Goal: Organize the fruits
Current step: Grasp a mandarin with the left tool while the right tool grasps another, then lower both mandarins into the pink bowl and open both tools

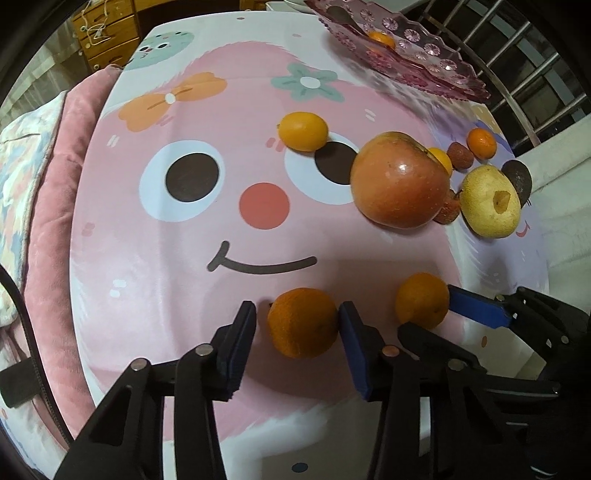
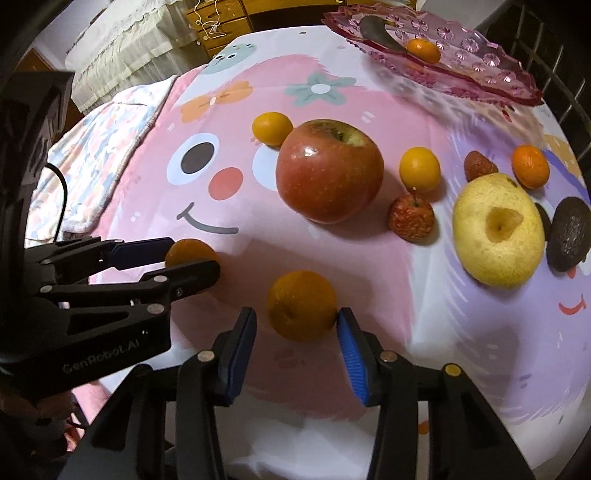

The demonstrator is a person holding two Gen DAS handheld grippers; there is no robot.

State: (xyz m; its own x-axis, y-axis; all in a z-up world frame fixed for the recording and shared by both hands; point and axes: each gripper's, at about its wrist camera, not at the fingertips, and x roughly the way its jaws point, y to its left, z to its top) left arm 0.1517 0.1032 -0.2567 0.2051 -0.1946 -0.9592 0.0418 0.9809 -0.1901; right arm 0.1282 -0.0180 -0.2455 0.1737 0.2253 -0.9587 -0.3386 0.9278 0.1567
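Observation:
Two mandarins lie on the pink cartoon cloth near the front edge. My left gripper [image 1: 297, 314] points down over the left mandarin [image 1: 303, 325], which sits between its blue pads; the right pad touches it and a thin gap shows at the left pad. My right gripper [image 2: 295, 315] stands the same way around the right mandarin [image 2: 301, 302]. In each wrist view the other gripper shows from the side: the right gripper [image 1: 424, 310] and the left gripper [image 2: 194, 256]. A pink glass plate [image 2: 480, 74] at the far right holds one mandarin [image 2: 423, 50] and a dark avocado piece [image 2: 375, 29].
Farther back lie a red apple [image 2: 328, 173], a yellow pear [image 2: 498, 236], a small red fruit [image 2: 410, 218], two kumquats [image 2: 419, 170], another mandarin [image 2: 530, 166] and a dark avocado [image 2: 569, 232]. A metal railing [image 1: 517, 74] runs at the right; a pink cushion [image 1: 55, 206] borders the left.

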